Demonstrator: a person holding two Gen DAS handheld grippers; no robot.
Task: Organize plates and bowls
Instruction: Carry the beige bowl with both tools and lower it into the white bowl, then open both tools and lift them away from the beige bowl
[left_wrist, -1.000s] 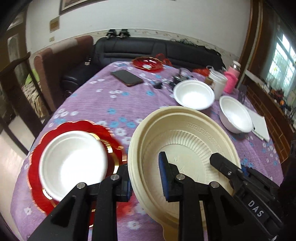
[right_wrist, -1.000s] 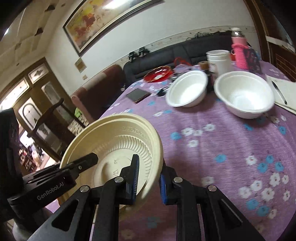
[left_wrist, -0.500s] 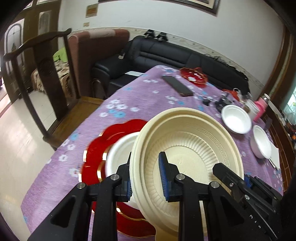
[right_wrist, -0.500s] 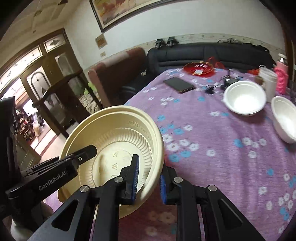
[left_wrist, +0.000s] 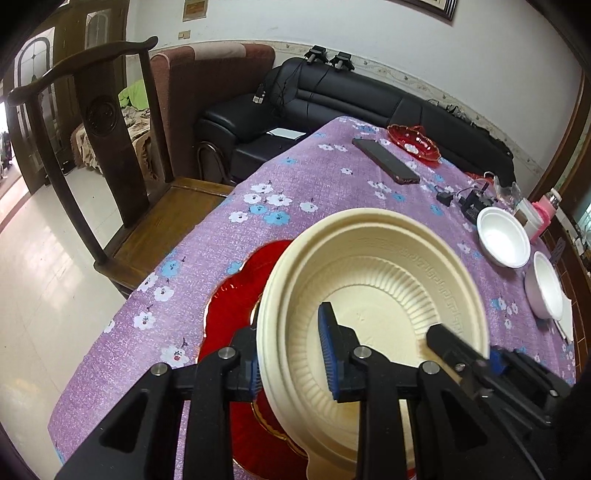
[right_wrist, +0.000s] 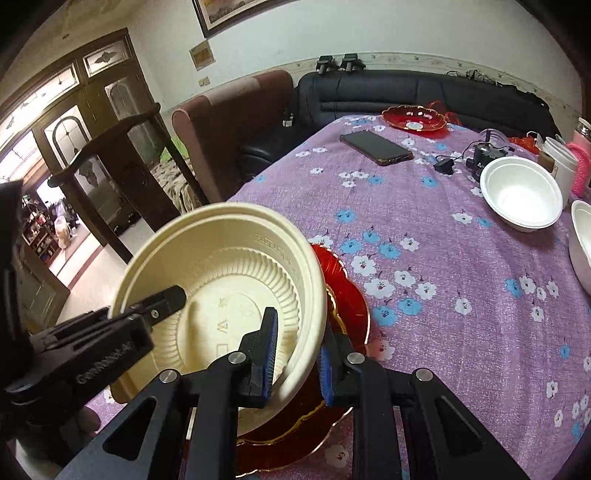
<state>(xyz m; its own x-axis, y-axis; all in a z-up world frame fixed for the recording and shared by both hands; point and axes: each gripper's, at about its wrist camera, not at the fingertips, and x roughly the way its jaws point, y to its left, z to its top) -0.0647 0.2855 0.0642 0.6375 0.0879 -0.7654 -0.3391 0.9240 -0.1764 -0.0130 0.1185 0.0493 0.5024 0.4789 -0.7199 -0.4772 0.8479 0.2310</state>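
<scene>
A large cream ribbed bowl (left_wrist: 373, 295) is held by both grippers, one on each side of its rim. My left gripper (left_wrist: 291, 363) is shut on its left rim. My right gripper (right_wrist: 297, 363) is shut on its right rim; the bowl also shows in the right wrist view (right_wrist: 221, 291). The bowl hangs above a red scalloped plate (left_wrist: 236, 314) with a gold edge, seen too in the right wrist view (right_wrist: 347, 306). The white bowl on that plate is hidden under the cream bowl.
Two white bowls (left_wrist: 503, 242) (left_wrist: 546, 291) sit at the table's far right. A phone (left_wrist: 386, 160), a small red dish (left_wrist: 413, 142), a charger, cups and a pink bottle (right_wrist: 581, 162) lie further back. A wooden chair (left_wrist: 110, 147) stands left of the purple flowered tablecloth (right_wrist: 443, 258).
Both grippers have carried the cream bowl leftward, from beside the red plate to over it. It now covers the white bowl on that plate.
</scene>
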